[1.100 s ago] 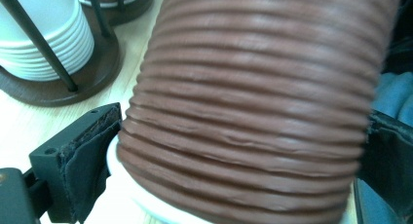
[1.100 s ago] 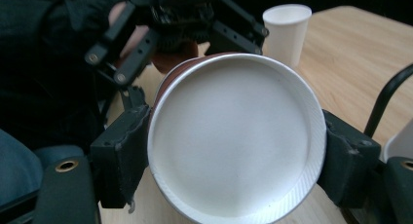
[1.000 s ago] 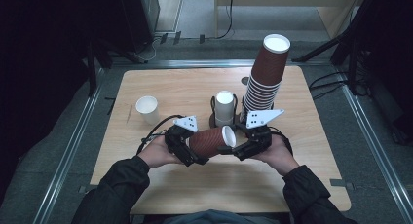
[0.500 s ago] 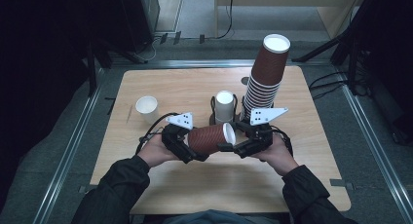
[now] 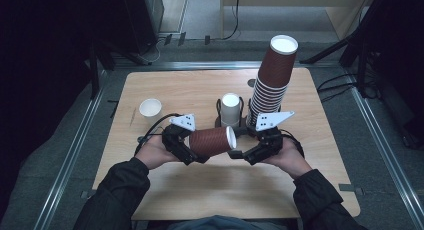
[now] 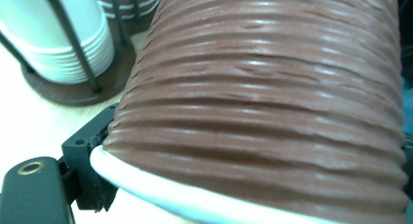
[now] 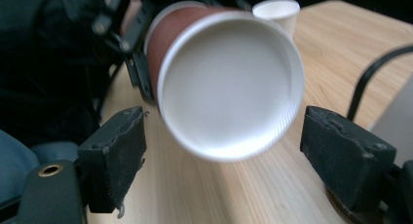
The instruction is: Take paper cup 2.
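Handover mid-air above the bench [image 5: 165, 195]: brown ribbed paper cup [image 5: 210, 141] lies on its side between both hands. The left gripper [image 5: 186, 151] jaws have just been closing and now clamp the cup's rim end, with the wall between them. The right gripper [image 5: 243, 154] jaws have just been opening and stand spread beside the white base, clear of it; the cup has likely passed to the left. Count: one held cup, one tall brown stack [image 5: 272, 77], one white stack in a wire holder [image 5: 230, 109], one lone white cup [image 5: 150, 110].
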Demonstrator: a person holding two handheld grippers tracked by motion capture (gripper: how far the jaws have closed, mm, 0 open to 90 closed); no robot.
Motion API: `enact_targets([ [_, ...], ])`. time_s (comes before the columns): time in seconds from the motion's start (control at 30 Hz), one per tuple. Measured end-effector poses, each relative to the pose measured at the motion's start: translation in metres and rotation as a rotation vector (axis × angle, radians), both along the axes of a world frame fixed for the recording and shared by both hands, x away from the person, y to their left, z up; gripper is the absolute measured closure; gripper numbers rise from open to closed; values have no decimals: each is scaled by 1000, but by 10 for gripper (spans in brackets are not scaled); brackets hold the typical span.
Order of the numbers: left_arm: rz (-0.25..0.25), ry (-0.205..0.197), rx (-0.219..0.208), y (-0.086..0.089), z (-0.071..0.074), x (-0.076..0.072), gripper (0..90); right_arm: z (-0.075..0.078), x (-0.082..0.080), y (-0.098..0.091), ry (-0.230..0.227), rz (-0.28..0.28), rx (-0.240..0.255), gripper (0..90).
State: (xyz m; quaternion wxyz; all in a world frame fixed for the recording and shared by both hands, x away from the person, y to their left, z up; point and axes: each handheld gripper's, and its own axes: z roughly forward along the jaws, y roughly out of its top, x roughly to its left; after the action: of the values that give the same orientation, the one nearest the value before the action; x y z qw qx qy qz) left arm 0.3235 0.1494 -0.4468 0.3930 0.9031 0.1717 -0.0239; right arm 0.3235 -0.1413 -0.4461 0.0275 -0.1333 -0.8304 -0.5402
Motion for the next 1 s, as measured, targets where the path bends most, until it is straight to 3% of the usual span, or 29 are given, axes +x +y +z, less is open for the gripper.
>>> enact_targets([
  [0.07,0,-10,38,0,0,1,91,-2,1,0,-12,-13,-43,170],
  [0.3,-2,-5,152,-4,-8,3,90,-7,-1,4,-36,-9,-111,168],
  [0.5,-2,-8,227,-12,-15,4,90,-8,0,5,-45,-8,-131,166],
  [0.73,-46,10,274,-20,-22,3,90,-10,-1,10,-55,2,-168,166],
  [1.0,-67,15,281,-24,-23,1,89,-13,-2,19,-38,38,-178,158],
])
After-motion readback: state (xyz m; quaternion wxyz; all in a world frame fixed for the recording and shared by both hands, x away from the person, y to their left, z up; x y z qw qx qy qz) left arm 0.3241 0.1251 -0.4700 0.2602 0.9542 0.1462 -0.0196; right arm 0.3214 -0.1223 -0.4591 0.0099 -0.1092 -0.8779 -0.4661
